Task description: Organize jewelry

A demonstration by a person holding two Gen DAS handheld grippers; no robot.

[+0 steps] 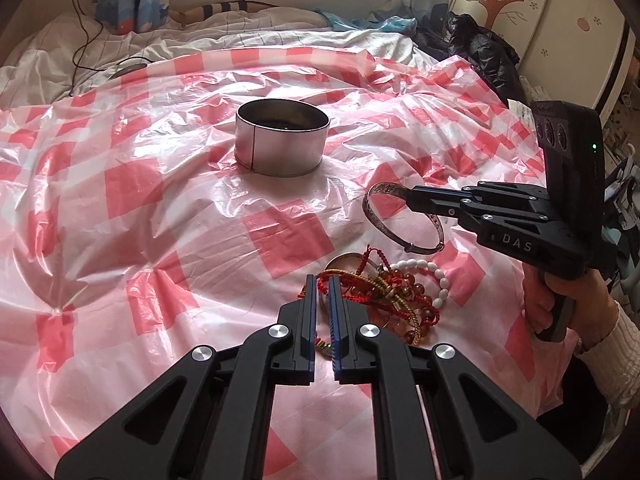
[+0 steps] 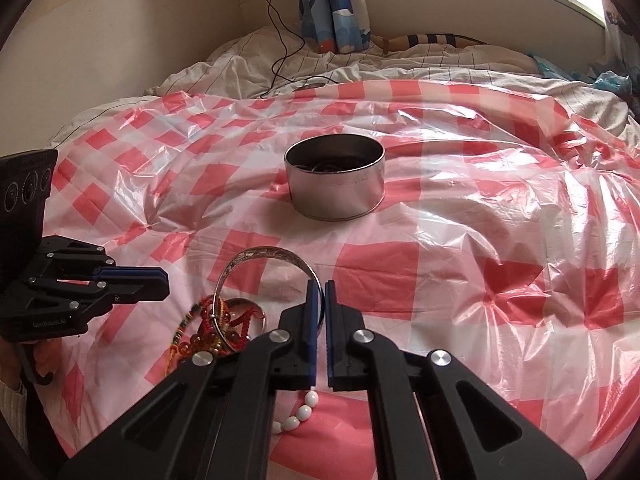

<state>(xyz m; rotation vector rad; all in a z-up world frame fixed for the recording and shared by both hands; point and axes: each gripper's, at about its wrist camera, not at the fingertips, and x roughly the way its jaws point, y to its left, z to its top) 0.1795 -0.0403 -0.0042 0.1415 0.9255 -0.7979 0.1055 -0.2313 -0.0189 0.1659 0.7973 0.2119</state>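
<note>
A silver bangle (image 2: 260, 254) hangs tilted above the sheet, and my right gripper (image 2: 320, 284) (image 1: 412, 199) is shut on its rim. The bangle (image 1: 374, 212) shows right of centre in the left wrist view. Under it lies a tangled pile of red cord, gold and bead bracelets (image 1: 380, 292) (image 2: 208, 324), with a white bead bracelet (image 1: 436, 276) (image 2: 304, 412) at its edge. My left gripper (image 1: 322, 280) (image 2: 165, 280) is shut just over the pile. A red cord crosses its tips; I cannot tell whether it is pinched. A round metal tin (image 1: 280, 152) (image 2: 336, 196) stands open further back.
A crinkled pink-and-white checked plastic sheet (image 1: 140, 200) covers the bed. White bedding and a black cable (image 2: 280, 60) lie behind it. A black bag (image 1: 480, 40) sits at the far right by a wardrobe. A person's hand (image 1: 560, 300) holds the right gripper's handle.
</note>
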